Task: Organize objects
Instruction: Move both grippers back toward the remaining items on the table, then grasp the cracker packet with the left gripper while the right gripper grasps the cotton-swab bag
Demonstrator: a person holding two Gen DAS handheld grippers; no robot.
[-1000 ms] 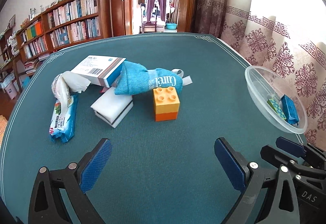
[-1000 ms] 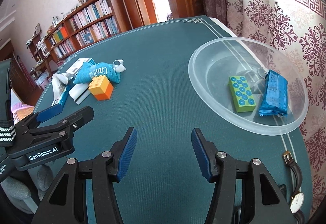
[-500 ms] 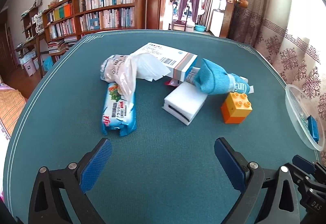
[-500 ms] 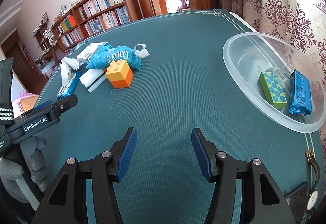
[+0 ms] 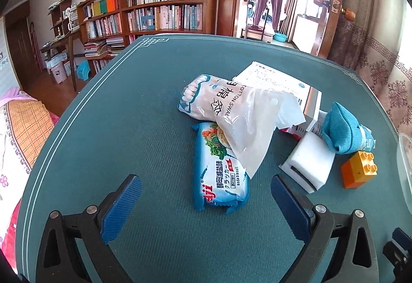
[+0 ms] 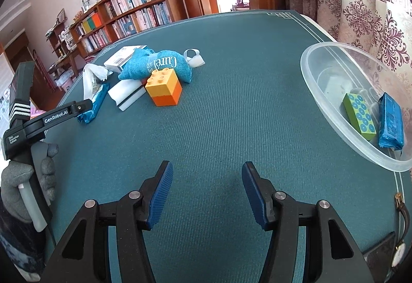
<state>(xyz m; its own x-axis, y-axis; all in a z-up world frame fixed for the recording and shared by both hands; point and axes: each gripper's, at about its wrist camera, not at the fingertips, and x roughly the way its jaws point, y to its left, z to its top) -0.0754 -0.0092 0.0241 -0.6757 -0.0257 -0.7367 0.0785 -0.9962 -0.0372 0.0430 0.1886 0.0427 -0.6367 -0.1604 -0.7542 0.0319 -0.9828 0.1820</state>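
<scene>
Both tongs are spread apart holding nothing, left tongs (image 5: pixel 206 195) right over the blue cracker pack (image 5: pixel 221 174) on the green surface (image 5: pixel 128 128), right tongs (image 6: pixel 206 193) hovering near the clear bowl (image 6: pixel 316 92).

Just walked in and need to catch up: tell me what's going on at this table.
A person is tidying loose items into a clear bowl, working a pair of tongs in each hand. The bowl already holds a green dotted block and a blue packet. The left tongs are open, lined up on a blue cracker packet at the near edge of the pile. The right tongs hang open and empty over bare tabletop.
</scene>
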